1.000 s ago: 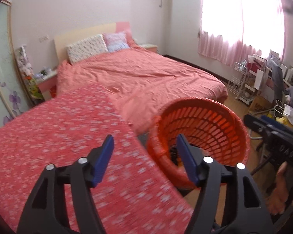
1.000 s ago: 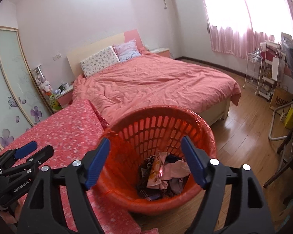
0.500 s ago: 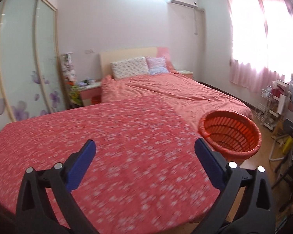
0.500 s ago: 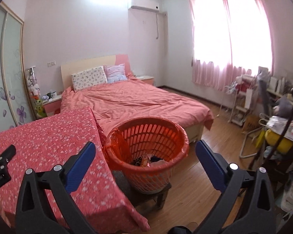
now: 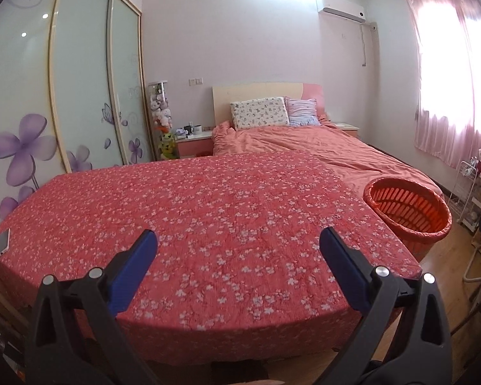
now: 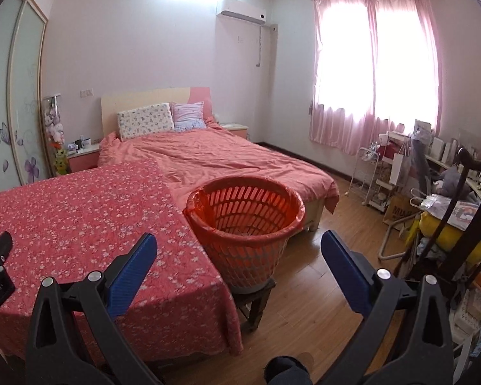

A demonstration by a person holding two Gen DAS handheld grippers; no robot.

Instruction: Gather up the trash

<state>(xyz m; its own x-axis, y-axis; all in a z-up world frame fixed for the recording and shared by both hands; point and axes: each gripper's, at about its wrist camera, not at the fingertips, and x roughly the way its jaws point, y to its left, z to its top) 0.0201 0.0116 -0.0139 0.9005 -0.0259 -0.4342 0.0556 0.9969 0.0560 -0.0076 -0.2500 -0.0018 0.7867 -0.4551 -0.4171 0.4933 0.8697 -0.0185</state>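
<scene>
Beside the flowered table point(image 6: 80, 211) stands the orange basket point(image 6: 245, 234) on a small stool point(image 6: 256, 301). Both my left gripper point(image 5: 239, 258) and right gripper point(image 6: 239, 258) have just been opening and now hold nothing. I judge the basket light, stiff plastic, best taken by its rim.

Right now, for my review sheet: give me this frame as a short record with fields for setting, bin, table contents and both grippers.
setting: bedroom
bin: orange basket on a low stool, beside the table's corner
table: red floral cloth, a phone near its left edge, no trash visible
left gripper: open, holds nothing
right gripper: open, holds nothing
</scene>
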